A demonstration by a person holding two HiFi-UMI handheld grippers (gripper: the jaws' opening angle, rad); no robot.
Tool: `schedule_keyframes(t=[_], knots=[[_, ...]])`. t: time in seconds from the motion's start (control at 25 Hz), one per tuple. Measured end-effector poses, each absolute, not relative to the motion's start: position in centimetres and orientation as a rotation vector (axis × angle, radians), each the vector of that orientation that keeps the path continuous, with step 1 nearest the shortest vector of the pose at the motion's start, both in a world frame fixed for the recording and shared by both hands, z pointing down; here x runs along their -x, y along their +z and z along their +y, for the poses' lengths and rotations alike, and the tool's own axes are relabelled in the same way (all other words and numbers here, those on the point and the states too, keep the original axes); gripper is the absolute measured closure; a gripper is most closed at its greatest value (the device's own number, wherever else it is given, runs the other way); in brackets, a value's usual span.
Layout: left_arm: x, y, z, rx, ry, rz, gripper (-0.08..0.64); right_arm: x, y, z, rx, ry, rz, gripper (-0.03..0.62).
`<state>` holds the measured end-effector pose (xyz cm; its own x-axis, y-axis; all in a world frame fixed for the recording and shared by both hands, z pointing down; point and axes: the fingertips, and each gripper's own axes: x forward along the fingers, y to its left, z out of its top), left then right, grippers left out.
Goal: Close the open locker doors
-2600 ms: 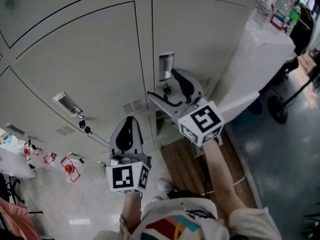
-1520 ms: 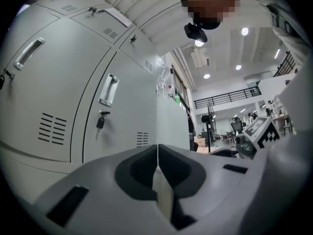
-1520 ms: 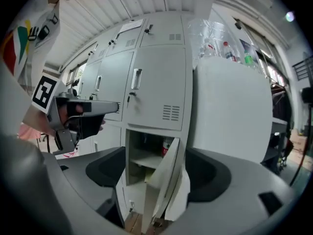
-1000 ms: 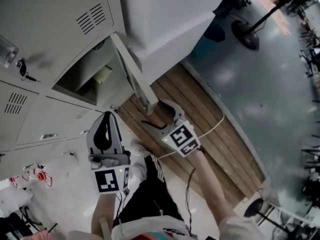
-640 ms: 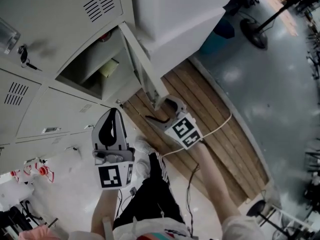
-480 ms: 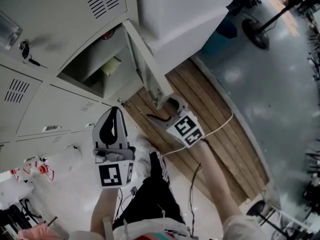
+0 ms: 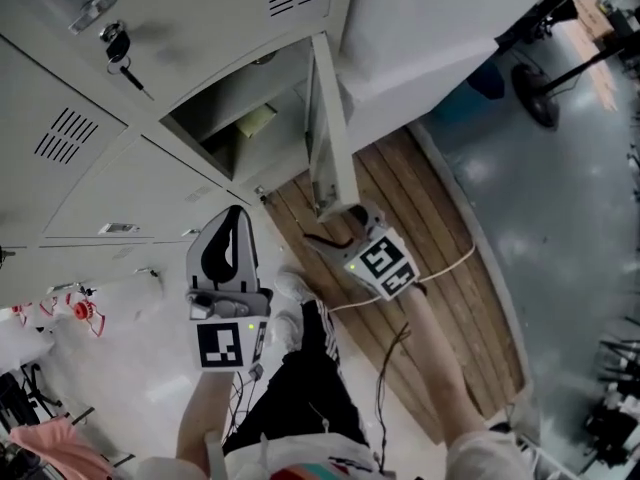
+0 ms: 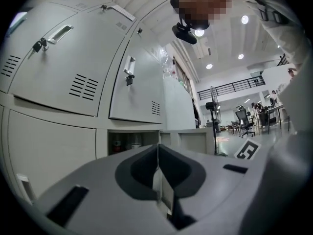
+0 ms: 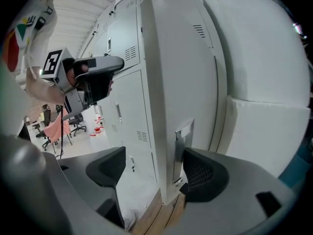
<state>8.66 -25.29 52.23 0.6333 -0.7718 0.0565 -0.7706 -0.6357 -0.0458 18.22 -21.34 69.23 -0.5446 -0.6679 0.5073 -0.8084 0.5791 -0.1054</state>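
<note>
A person stands at a bank of grey lockers, where one bottom-row locker door (image 7: pixel 328 118) hangs open, swung out edge-on from its compartment (image 7: pixel 225 133). The right hand-held gripper (image 7: pixel 338 223) is at the door's lower free corner. Its jaws are released and spread to either side of the door's free edge (image 9: pixel 166 82), with one jaw just beside the recessed handle (image 9: pixel 179 146); whether either jaw touches the metal cannot be told. The left hand-held gripper (image 7: pixel 235 218) hangs apart from the door, facing the lockers, its jaws clenched together on nothing (image 8: pixel 157 153).

The step in hand appears to be swinging this door home. It would likely go best as a push, not a clamp: press the handle-side jaw flat near the free edge, far from the hinge edge. Then follow the arc until the door sits flush with the frame, drawing the inner jaw out before the gap shuts.

By count there is one open door, at least three shut doors around it in the head view, and two hand-held grippers. There is also one key (image 7: pixel 115 40) left in a lock and one pale yellow item (image 7: pixel 257 120) inside the compartment.
</note>
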Motion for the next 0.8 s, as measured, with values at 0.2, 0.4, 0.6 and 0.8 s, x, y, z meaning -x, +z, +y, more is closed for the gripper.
schedule_keyframes(t=[0.2,0.4,0.6,0.8], knots=[[-5.7,52.4,-26.6,2.792,-0.112,1.416,0.554,-15.6,69.1,-22.1,-1.123,0.477,-2.442,0.238],[-3.6,52.5,-27.3,2.772,-0.114,1.473,0.554,-12.8,68.9,-23.0,-1.031,0.461,-2.459,0.238],[-1.9,52.4,-28.2,2.751,-0.101,1.507,0.554,-10.1,68.5,-24.3,-0.966,0.470,-2.479,0.238],[0.5,52.1,-29.6,2.703,-0.078,1.585,0.554,-7.8,68.5,-26.2,-0.977,0.453,-2.522,0.238]])
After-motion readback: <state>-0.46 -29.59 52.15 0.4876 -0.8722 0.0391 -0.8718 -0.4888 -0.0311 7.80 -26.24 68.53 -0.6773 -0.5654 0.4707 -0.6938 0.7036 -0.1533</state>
